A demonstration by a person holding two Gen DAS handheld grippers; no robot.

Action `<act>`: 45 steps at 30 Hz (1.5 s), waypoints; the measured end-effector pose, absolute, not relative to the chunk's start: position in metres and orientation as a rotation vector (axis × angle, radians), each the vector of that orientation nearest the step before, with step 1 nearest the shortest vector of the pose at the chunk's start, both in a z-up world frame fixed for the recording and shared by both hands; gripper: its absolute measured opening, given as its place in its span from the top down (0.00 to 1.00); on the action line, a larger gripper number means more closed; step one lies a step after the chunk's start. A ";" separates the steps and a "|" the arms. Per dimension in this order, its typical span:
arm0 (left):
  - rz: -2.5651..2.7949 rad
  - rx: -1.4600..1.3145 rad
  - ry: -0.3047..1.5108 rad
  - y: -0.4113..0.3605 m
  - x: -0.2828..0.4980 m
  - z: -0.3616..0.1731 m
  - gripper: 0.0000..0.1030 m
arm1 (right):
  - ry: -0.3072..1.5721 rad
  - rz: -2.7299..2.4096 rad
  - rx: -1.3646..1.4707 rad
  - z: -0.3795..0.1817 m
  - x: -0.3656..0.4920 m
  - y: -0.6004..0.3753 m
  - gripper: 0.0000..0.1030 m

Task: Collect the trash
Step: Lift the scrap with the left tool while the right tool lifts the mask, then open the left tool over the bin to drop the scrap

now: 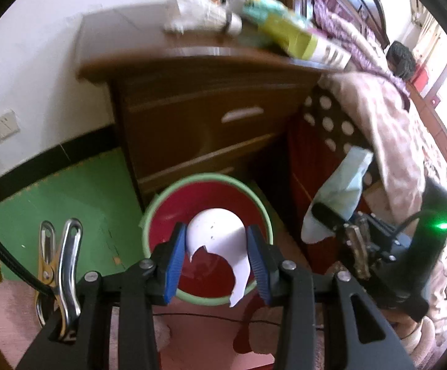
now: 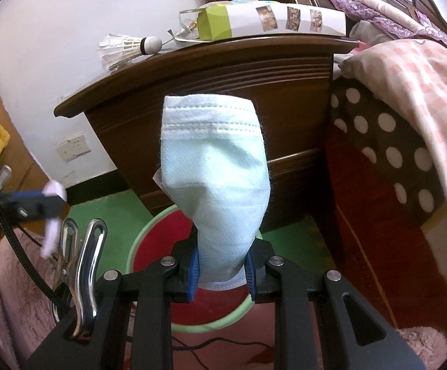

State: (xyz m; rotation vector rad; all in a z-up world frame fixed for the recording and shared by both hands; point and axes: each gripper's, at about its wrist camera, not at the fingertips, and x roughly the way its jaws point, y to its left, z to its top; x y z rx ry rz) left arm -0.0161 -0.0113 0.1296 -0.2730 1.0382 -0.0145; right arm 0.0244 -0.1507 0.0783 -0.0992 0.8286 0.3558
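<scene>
The left tool [image 1: 215, 257] grips a torn white cup [image 1: 220, 240] above the red bin [image 1: 149, 225]'s green rim. The right tool [image 2: 221, 269] pinches a blue mask [image 2: 220, 166] just over the same bin, between nightstand [image 2: 211, 74] and bed [image 2: 408, 86].

A red bin [image 1: 206, 203] stands on the green floor mat [image 1: 69, 203]; a shuttlecock [image 2: 131, 46] and box [image 2: 269, 20] lie on the nightstand [image 2: 223, 71].
</scene>
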 end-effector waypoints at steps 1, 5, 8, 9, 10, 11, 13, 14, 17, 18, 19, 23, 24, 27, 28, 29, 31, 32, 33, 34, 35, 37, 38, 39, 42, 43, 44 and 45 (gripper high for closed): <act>-0.021 -0.273 1.051 -0.013 -0.013 0.122 0.60 | 0.828 0.357 -0.097 0.077 0.025 -0.151 0.77; -0.038 -0.272 1.084 -0.019 -0.004 0.095 0.60 | 0.832 0.356 -0.092 0.066 0.030 -0.152 0.77; -0.041 -0.256 1.108 -0.022 0.003 0.077 0.60 | 0.852 0.361 -0.079 0.057 0.034 -0.154 0.76; -0.043 -0.253 1.111 -0.023 0.005 0.073 0.60 | 0.855 0.362 -0.077 0.055 0.034 -0.154 0.76; -0.047 -0.246 1.116 -0.024 0.007 0.067 0.60 | 0.860 0.364 -0.075 0.053 0.035 -0.154 0.76; -0.050 -0.238 1.121 -0.026 0.008 0.063 0.60 | 0.864 0.365 -0.075 0.050 0.036 -0.155 0.76; -0.056 -0.227 1.130 -0.029 0.012 0.053 0.60 | 0.874 0.367 -0.070 0.046 0.040 -0.156 0.76; -0.061 -0.223 1.135 -0.030 0.014 0.048 0.60 | 0.883 0.368 -0.064 0.043 0.042 -0.157 0.76; -0.069 -0.212 1.153 -0.035 0.020 0.032 0.60 | 0.904 0.368 -0.054 0.036 0.045 -0.159 0.76; -0.072 -0.211 1.161 -0.037 0.022 0.028 0.60 | 0.914 0.370 -0.049 0.033 0.047 -0.159 0.76; -0.074 -0.211 1.170 -0.038 0.024 0.023 0.60 | 0.919 0.370 -0.046 0.032 0.048 -0.159 0.76; -0.087 -0.221 1.208 -0.040 0.033 -0.001 0.60 | 0.945 0.374 -0.033 0.024 0.055 -0.161 0.76; -0.088 -0.229 1.228 -0.039 0.036 -0.010 0.60 | 0.948 0.375 -0.031 0.023 0.055 -0.161 0.76; -0.082 -0.252 1.281 -0.037 0.044 -0.030 0.60 | 0.967 0.375 -0.017 0.015 0.060 -0.164 0.76; -0.076 -0.260 1.297 -0.036 0.046 -0.039 0.60 | 0.971 0.374 -0.014 0.014 0.061 -0.165 0.76; -0.071 -0.262 1.307 -0.036 0.048 -0.043 0.60 | 0.978 0.374 -0.011 0.012 0.062 -0.165 0.76; -0.055 -0.260 1.325 -0.035 0.051 -0.055 0.60 | 0.993 0.375 -0.007 0.008 0.065 -0.164 0.76; -0.048 -0.261 1.335 -0.034 0.053 -0.061 0.60 | 0.996 0.375 -0.006 0.007 0.066 -0.165 0.76; -0.043 -0.270 1.343 -0.034 0.054 -0.066 0.60 | 1.001 0.377 -0.008 0.005 0.068 -0.165 0.76; -0.039 -0.278 1.348 -0.033 0.055 -0.071 0.60 | 1.006 0.377 -0.010 0.003 0.068 -0.165 0.76; -0.035 -0.279 1.350 -0.032 0.054 -0.074 0.60 | 1.010 0.378 -0.012 0.002 0.069 -0.164 0.76; -0.024 -0.267 1.353 -0.032 0.055 -0.082 0.59 | 1.021 0.377 -0.013 -0.002 0.070 -0.163 0.76; -0.019 -0.261 1.356 -0.033 0.056 -0.084 0.59 | 1.024 0.376 -0.013 -0.003 0.071 -0.163 0.76; -0.012 -0.252 1.361 -0.032 0.056 -0.088 0.59 | 1.027 0.376 -0.013 -0.005 0.072 -0.163 0.76; -0.001 -0.250 1.364 -0.030 0.054 -0.093 0.59 | 1.031 0.379 -0.018 -0.007 0.069 -0.163 0.76; 0.002 -0.252 1.365 -0.030 0.055 -0.093 0.60 | 1.033 0.380 -0.021 -0.008 0.070 -0.162 0.76; 0.007 -0.255 1.365 -0.029 0.055 -0.095 0.60 | 1.035 0.381 -0.022 -0.009 0.070 -0.161 0.76; 0.012 -0.256 1.366 -0.027 0.055 -0.097 0.60 | 1.039 0.382 -0.024 -0.011 0.071 -0.161 0.76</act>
